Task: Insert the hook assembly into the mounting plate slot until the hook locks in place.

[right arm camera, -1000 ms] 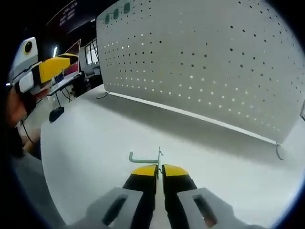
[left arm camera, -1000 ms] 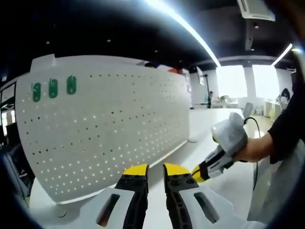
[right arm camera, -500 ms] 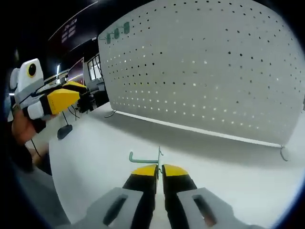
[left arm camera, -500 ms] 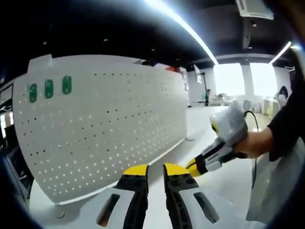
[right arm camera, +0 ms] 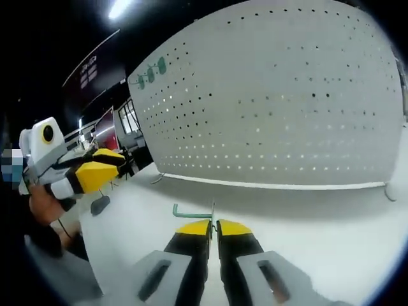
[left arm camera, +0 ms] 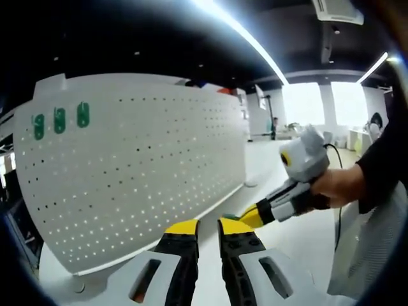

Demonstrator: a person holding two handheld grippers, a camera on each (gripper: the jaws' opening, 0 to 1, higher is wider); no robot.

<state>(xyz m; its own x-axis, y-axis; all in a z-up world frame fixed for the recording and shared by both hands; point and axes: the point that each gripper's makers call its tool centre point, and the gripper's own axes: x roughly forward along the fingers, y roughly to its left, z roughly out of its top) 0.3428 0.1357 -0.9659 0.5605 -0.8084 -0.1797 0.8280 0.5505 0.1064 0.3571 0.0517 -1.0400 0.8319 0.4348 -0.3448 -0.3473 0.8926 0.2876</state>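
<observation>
A white perforated mounting plate (right arm camera: 280, 108) stands upright on the white tabletop (right arm camera: 331, 236), running along its far edge, and carries three small green hooks (right arm camera: 150, 72) in a row near its upper corner; the same three green pieces sit at the top end of the board in the left gripper view (left arm camera: 58, 120). The right gripper (right arm camera: 213, 224) has its yellow-tipped jaws pressed together on the thin green hook assembly (right arm camera: 192, 212), whose shank juts sideways from the tips with a short upturned end, held above the tabletop and well apart from the plate. The left gripper view shows that gripper from the side (left arm camera: 250, 218), in a person's hand (left arm camera: 341, 185) with a dark sleeve, its yellow tips pointing toward the plate's lower edge. The left gripper (left arm camera: 208, 228) has its jaws slightly spread with a narrow gap and nothing between them; in the right gripper view it hovers near the tabletop's side edge (right arm camera: 89, 176). The left gripper view also shows a long ceiling light strip (left arm camera: 245, 35), bright windows (left arm camera: 319, 105) and desks in the room behind; the right gripper view shows a dim room with dark windows past the plate's end.
</observation>
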